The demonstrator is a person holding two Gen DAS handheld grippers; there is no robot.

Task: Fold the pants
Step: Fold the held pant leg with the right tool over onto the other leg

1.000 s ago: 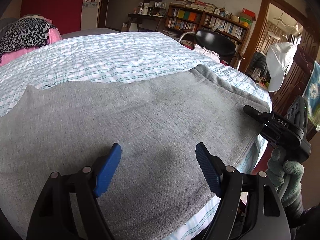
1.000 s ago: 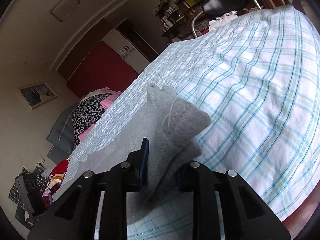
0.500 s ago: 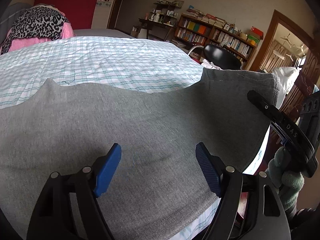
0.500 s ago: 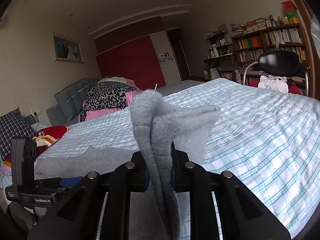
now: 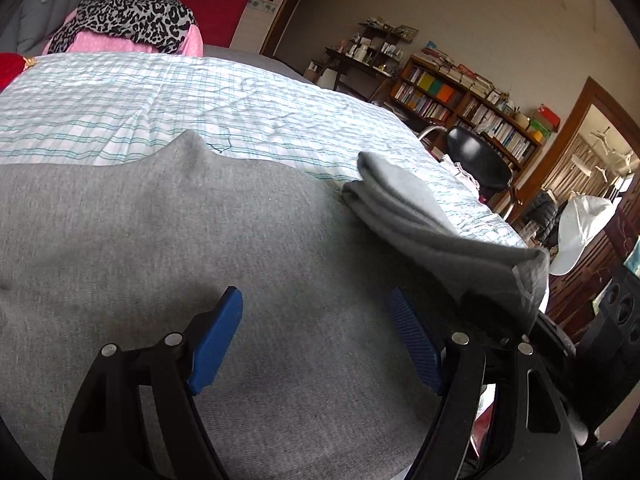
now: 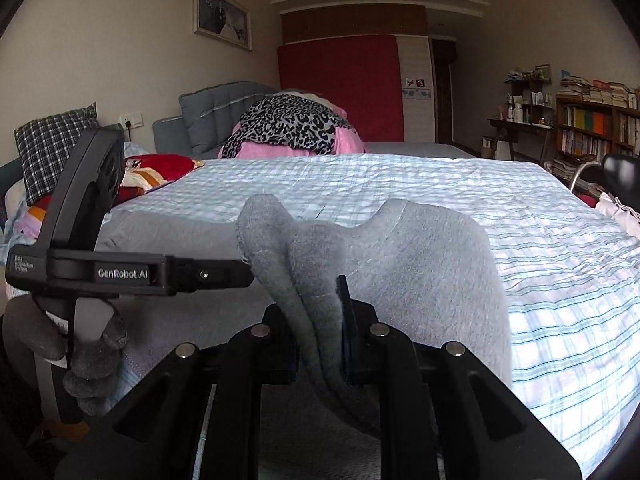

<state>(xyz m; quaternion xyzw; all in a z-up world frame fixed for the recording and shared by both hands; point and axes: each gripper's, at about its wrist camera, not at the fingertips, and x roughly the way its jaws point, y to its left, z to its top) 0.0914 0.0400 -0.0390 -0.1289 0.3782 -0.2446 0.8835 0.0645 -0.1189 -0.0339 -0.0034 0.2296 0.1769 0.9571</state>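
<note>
We judge the soft grey knit pants [image 5: 248,240], lower frame, limp and light: right tongs [image 6: 320,320] pinch their bunched hem; left tongs [image 5: 316,336] hover open.

Home bedroom, checked-sheet bed [image 6: 400,188], pillows [image 6: 52,140], crowded bookshelves [image 5: 460,100]

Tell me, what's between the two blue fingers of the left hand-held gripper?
Only the flat gray pants, spread on the bed. The left hand-held gripper is open above them, gripping nothing. The left wrist view shows it.
</note>
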